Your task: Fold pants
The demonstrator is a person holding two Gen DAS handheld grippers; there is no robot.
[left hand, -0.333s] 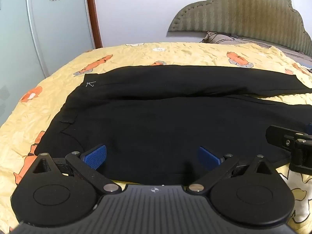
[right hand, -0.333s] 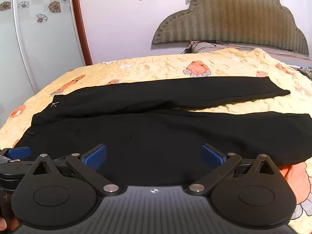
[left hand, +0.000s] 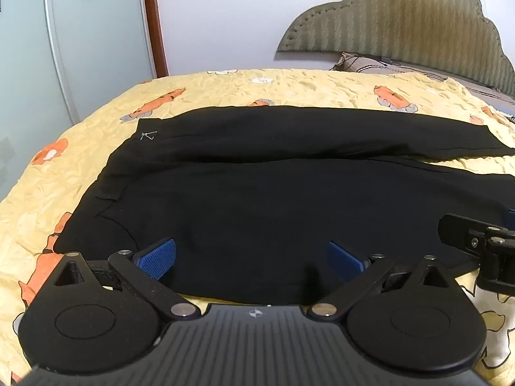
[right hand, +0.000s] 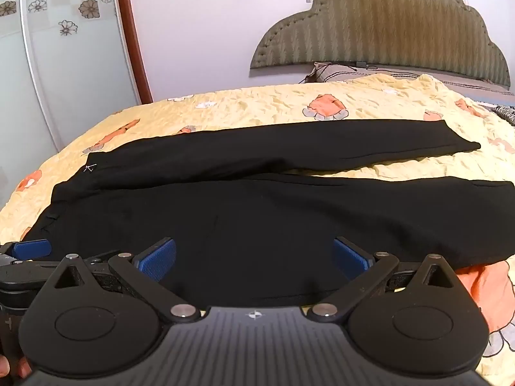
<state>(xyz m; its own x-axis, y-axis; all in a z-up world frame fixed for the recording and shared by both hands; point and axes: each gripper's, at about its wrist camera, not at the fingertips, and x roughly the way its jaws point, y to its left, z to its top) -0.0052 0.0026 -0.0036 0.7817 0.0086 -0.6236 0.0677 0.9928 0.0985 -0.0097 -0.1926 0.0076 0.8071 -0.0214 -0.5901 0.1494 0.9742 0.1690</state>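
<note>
Both grippers, left (left hand: 251, 257) and right (right hand: 254, 257), gape wide over the near edge of the pants (left hand: 273, 199). Pants lie flat on the bedspread (left hand: 305, 87), legs stretching right.

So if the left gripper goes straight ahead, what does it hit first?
The left gripper, open, would likely meet the black pants lying flat on the bed; its height above them is unclear.

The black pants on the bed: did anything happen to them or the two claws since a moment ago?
Nothing visibly changed. The black pants lie spread flat on the yellow bedspread, and the left claw and right claw stay open at the near edge, holding nothing.
</note>
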